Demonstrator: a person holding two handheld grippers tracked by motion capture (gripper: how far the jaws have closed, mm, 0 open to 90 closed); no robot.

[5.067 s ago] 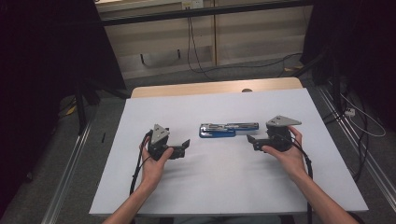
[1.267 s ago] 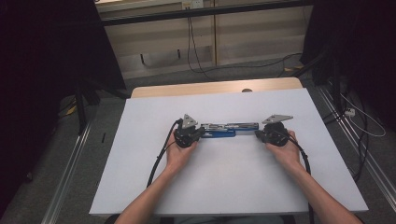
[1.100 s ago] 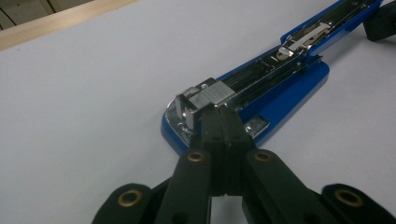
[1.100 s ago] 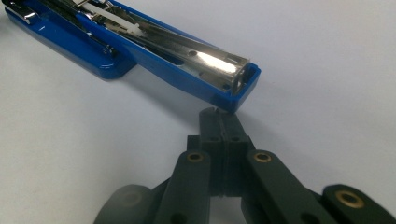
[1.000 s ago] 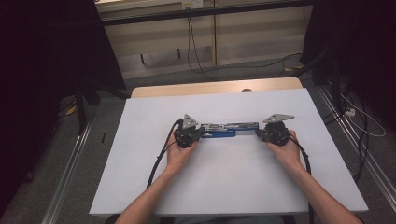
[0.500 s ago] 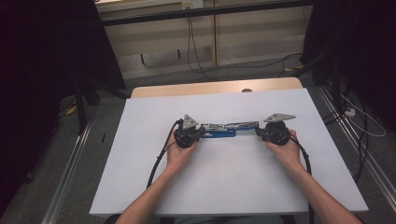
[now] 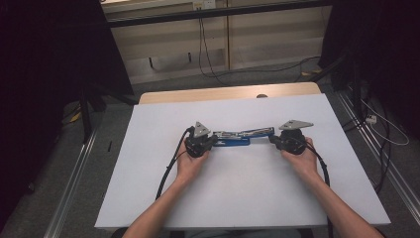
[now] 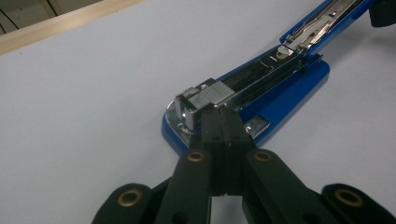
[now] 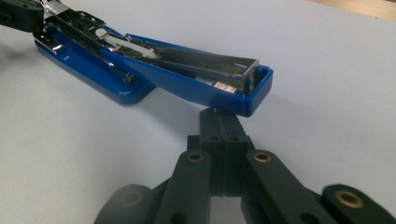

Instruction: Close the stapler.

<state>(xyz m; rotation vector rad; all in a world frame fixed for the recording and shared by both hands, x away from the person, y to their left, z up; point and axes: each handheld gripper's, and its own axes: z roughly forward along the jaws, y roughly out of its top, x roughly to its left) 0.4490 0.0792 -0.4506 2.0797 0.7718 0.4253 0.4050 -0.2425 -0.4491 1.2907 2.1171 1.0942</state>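
High view first: the white-topped table (image 7: 237, 193) carries one thing near its middle, a blue plastic stapler with a bright metal staple channel (image 7: 236, 138), swung fully open so that base and top arm lie out in a line. I take the stapler as my landmark. My left gripper (image 7: 207, 144) sits at its left end, on the base half; my right gripper (image 7: 275, 141) sits at its right end, at the tip of the lifted blue top arm.

I judge the step in hand to be working the opened stapler, either loading it or folding it shut, with one end steadied while the other is moved.

In the left gripper view, my left gripper (image 8: 221, 122) has its jaws pressed together with nothing between them, the tips touching the metal front block of the stapler (image 8: 261, 88) where it meets the blue base. That is a push or a hold-down, not a grasp. In the right gripper view, my right gripper (image 9: 221, 122) is likewise closed on nothing, its tips just under the blue front lip of the stapler (image 9: 196, 79), touching or very nearly so; I cannot tell which.

To do it well, I would keep the left tips bearing down squarely on the base so it does not skate on the smooth table, and lift with the right tips centred under the lip, following the hinge's arc. Off-centre pressure would twist the arm and let the tips slip off.
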